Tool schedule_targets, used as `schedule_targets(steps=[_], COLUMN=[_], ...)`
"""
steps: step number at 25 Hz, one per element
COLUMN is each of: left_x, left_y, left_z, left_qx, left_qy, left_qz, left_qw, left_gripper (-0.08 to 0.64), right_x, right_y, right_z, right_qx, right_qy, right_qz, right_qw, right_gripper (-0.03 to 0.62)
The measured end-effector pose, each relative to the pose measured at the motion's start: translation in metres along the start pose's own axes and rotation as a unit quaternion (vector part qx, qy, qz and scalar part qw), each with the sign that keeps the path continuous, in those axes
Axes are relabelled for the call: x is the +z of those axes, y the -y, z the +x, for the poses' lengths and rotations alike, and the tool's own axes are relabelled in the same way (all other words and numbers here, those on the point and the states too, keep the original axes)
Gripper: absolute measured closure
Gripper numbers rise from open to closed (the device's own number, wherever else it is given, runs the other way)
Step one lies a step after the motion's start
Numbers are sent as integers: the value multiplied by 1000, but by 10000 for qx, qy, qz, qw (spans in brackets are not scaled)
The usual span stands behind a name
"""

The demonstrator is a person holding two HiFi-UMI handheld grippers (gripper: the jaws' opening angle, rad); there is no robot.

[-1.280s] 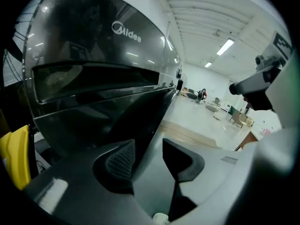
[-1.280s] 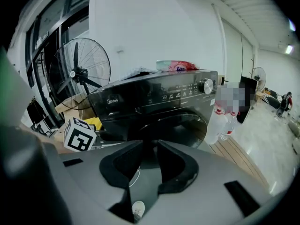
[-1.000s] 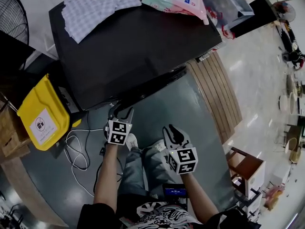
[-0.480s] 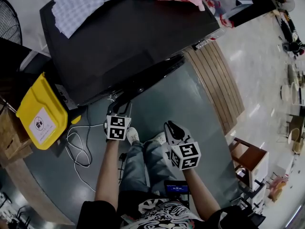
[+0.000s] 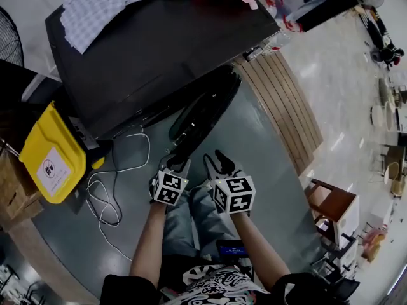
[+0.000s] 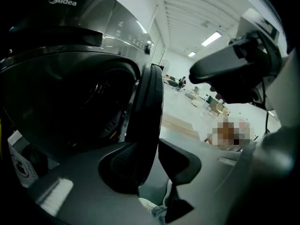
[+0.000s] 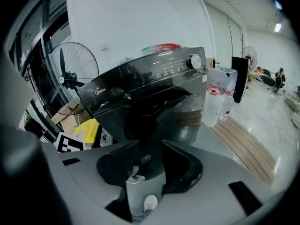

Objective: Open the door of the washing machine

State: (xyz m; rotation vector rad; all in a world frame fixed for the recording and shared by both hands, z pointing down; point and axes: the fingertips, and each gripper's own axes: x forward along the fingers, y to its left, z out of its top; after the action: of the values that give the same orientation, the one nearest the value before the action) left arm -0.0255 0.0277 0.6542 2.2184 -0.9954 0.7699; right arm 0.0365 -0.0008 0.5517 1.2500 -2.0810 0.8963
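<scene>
Door [image 5: 202, 110] of washing machine [image 5: 152, 49] stands partway open, drum mouth exposed. Left gripper [image 5: 176, 165] jaws closing, clamped on door rim. Right gripper [image 5: 216, 161] jaws opening, nothing between, idle alongside. Remaining, likely: swing wider, release

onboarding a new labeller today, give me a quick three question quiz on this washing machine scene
1. Multiple choice: what lies on top of the washing machine, at the upper left in the head view? A) a checked cloth B) a kettle C) a pair of boots
2. True or false: the machine's door is fully shut.
3. Which gripper has the door's edge between its jaws?

Key
1. A, the checked cloth.
2. False: the door stands ajar.
3. The left gripper; its jaws are closing on the door's edge, which sits between them.
</scene>
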Motion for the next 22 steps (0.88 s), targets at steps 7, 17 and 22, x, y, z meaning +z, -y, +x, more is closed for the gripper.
schedule_targets(steps=[7, 17, 22], left_x=[-9, -1, 19], left_y=[51, 20, 4], left_z=[10, -15, -16], left_qx=[-598, -357, -109], left_qy=[-262, 164, 437], left_qz=[597, -174, -482], left_qw=[9961, 9991, 9978], left_gripper=[445, 396, 402], right_x=[2, -14, -21], right_y=[21, 44, 57], right_z=[15, 26, 17], right_qx=[-645, -1227, -1212], right_qy=[38, -301, -400], right_qz=[70, -159, -264], right_qw=[9979, 9919, 9915], right_gripper=[398, 393, 400])
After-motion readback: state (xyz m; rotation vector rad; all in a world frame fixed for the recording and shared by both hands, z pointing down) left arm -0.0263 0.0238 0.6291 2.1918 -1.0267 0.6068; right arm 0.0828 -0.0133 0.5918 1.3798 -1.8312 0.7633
